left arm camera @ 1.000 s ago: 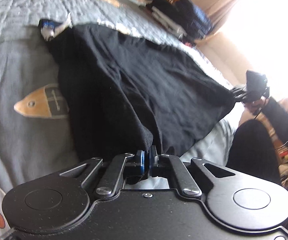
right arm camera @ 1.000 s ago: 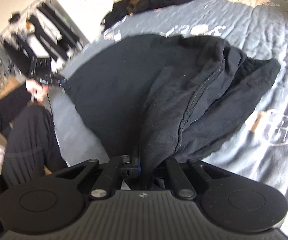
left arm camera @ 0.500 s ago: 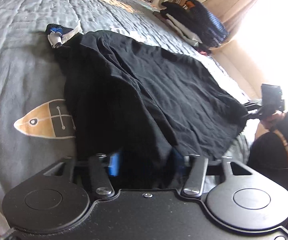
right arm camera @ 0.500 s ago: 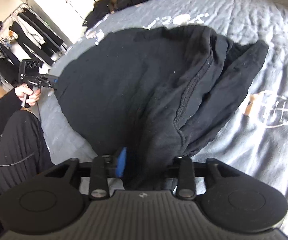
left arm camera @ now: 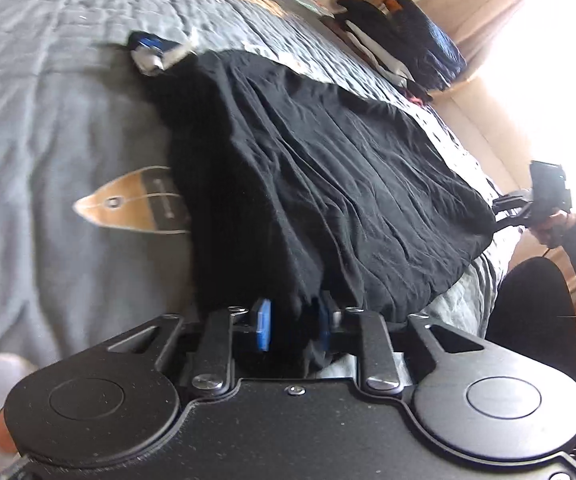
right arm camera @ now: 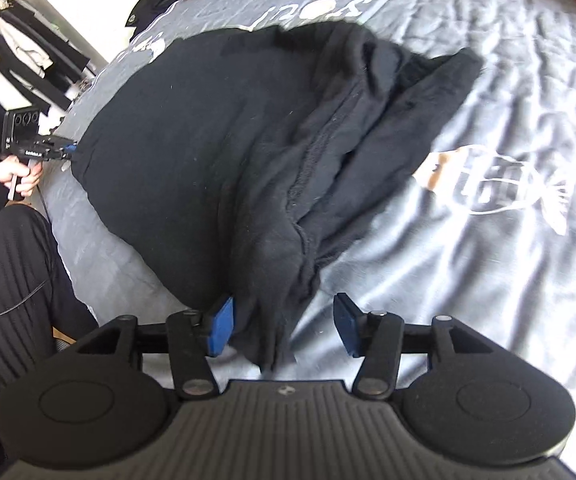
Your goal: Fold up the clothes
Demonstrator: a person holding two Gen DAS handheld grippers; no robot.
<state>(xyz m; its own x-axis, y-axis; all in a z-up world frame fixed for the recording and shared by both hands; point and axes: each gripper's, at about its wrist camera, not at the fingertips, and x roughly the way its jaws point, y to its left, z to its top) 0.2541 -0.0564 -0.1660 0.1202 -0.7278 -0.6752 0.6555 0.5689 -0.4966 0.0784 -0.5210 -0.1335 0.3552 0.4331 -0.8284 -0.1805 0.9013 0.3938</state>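
Black garment [right arm camera: 216, 128] — spread on bed [right arm camera: 488, 80], unfolded; your right gripper [right arm camera: 284, 328] has just opened, left gripper [left arm camera: 294, 324] closing — fabric loose between both fingers.

Home bedroom, grey quilted bedspread [right arm camera: 468, 20] (fish prints on it), clothes rack [right arm camera: 20, 52], curtained window [left arm camera: 528, 12]

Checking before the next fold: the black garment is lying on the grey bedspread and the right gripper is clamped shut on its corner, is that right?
Not quite. The black garment does lie on the grey bedspread, but the right gripper isn't clamped: the right wrist view shows its jaws apart, having just been opening, with the corner hanging loose between them.
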